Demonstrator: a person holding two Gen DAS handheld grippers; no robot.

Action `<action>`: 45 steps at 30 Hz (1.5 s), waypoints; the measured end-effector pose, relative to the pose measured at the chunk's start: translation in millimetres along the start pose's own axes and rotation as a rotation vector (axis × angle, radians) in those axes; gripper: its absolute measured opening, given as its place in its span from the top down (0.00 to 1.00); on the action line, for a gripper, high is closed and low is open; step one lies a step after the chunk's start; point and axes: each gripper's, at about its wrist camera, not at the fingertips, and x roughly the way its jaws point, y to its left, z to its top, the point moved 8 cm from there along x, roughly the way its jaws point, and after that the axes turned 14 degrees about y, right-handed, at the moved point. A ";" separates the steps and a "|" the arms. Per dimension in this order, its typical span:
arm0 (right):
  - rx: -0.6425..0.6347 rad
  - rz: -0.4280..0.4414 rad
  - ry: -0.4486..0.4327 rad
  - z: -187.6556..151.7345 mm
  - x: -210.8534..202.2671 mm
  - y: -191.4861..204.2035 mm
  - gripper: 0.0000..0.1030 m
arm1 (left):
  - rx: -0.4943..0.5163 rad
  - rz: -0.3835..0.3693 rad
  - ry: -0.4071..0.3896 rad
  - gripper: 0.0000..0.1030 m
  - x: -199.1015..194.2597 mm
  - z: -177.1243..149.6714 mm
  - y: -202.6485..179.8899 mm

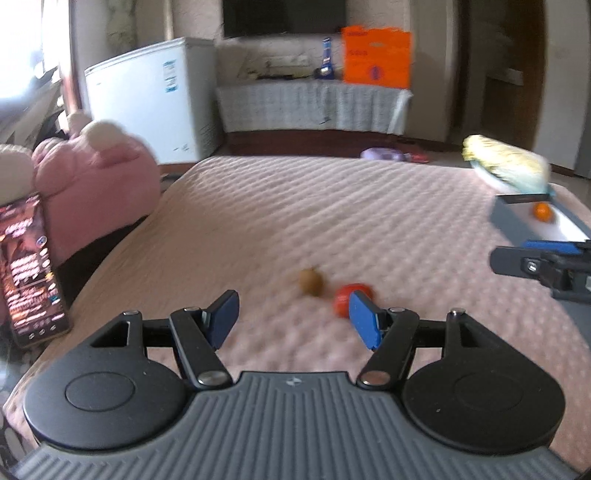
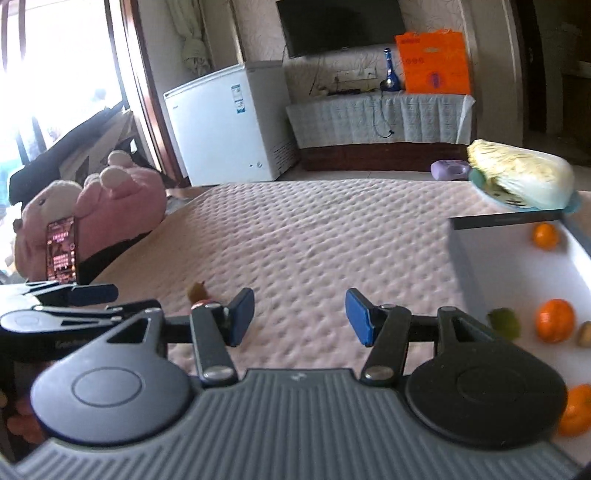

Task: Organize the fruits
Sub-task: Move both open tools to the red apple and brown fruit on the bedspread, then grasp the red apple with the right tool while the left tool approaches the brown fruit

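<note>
Right gripper (image 2: 299, 317) gapes beside box (image 2: 498, 266) holding 3 oranges (image 2: 555, 320).

Bright window (image 2: 55, 74) – white freezer (image 2: 229, 125), wall-mounted TV (image 2: 340, 26).

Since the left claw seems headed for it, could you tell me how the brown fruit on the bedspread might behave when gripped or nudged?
The brown fruit looks rounded, so a nudge would probably roll it, though the dimpled quilted bedspread may slow it. It looks small against the open left claw, so likely light. Blur hides its skin texture.
</note>
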 end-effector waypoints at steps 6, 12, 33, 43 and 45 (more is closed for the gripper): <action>-0.089 0.012 0.026 -6.4 17.9 38.6 0.44 | -0.066 0.003 0.012 0.31 7.0 3.3 24.2; -0.132 0.026 0.058 -9.6 40.7 63.5 0.45 | -0.072 -0.028 0.005 0.32 8.0 6.2 20.6; -0.115 -0.008 0.128 -6.8 93.7 81.1 0.45 | -0.128 -0.011 0.018 0.32 14.1 3.3 39.5; -0.131 -0.057 0.138 -9.6 70.0 61.9 0.63 | -0.080 -0.061 0.019 0.32 24.1 9.8 17.9; -0.126 -0.063 0.135 -10.0 57.4 53.4 0.63 | -0.063 -0.078 0.014 0.32 30.6 14.4 9.4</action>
